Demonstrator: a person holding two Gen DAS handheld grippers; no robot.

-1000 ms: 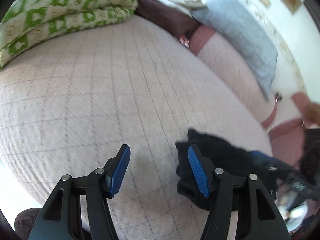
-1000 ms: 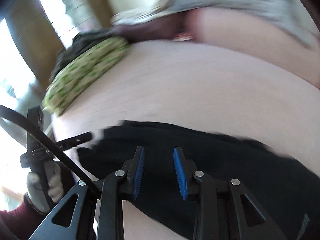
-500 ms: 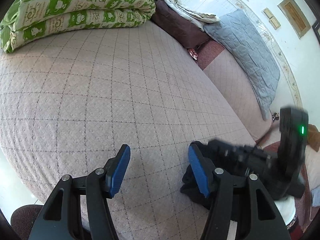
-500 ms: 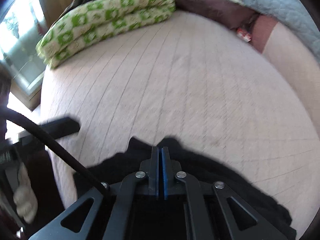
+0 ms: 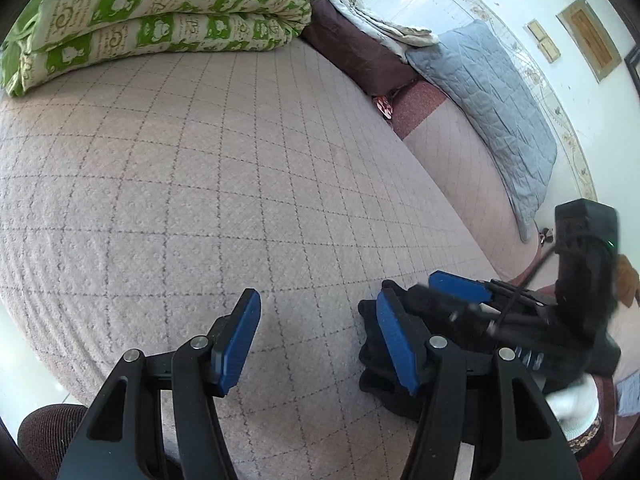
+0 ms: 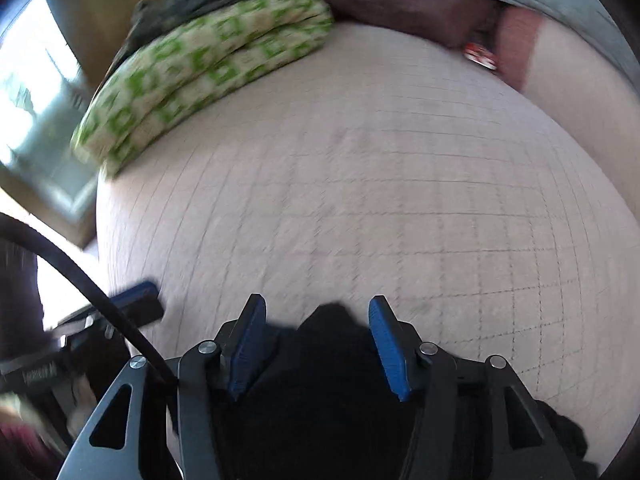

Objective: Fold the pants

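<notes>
The black pants [image 6: 320, 384] lie bunched on the pink quilted bed near its front edge. In the right wrist view they sit between and under the open blue pads of my right gripper [image 6: 318, 344]. In the left wrist view the pants [image 5: 374, 360] show as a dark heap just right of my left gripper [image 5: 318, 342], which is open and empty over bare quilt. The right gripper [image 5: 460, 286] lies over that heap there. The left gripper's tip [image 6: 136, 298] shows at the left in the right wrist view.
A folded green and white quilt [image 5: 152, 20] lies at the far side of the bed [image 5: 200, 160]. A grey pillow [image 5: 492, 92] and a dark maroon cushion [image 5: 352, 52] rest at the back right. The bed's near edge drops off at the lower left.
My right gripper was shut on the pants half a second ago and has opened, leaving them on the bed. The left gripper stayed open and nearly still.
</notes>
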